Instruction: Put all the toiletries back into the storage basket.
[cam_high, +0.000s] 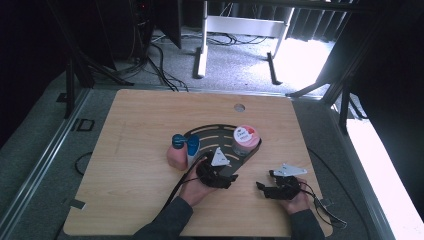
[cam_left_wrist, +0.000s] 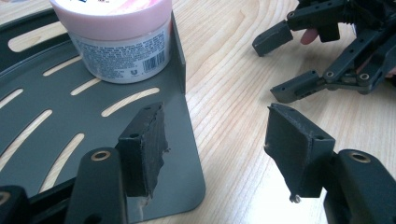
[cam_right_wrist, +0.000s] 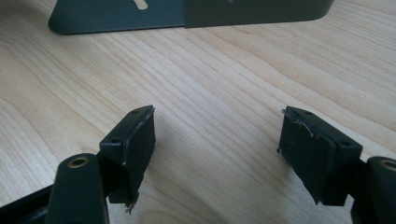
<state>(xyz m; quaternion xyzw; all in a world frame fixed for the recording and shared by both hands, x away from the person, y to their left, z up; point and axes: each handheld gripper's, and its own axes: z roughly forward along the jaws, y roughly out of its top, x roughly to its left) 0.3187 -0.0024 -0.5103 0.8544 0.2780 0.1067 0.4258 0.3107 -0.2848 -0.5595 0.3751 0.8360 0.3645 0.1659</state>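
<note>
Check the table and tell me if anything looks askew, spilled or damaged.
Nothing spilled or tipped: the pink jar stands upright on the slotted tray. Only wear stands out: the right gripper has frayed pads.

Wooden table (cam_high: 135, 130), slotted dark tray (cam_high: 212, 134) (pink-lidded jar (cam_high: 245, 140) aboard), two bottles (cam_high: 182, 151) beside it

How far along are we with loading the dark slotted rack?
Done: the pink jar stands on the slotted rack. In hand: nothing; the left hand-held gripper and right hand-held gripper are both open and empty. Left, probably: the two blue-capped bottles at the rack's left edge.
</note>
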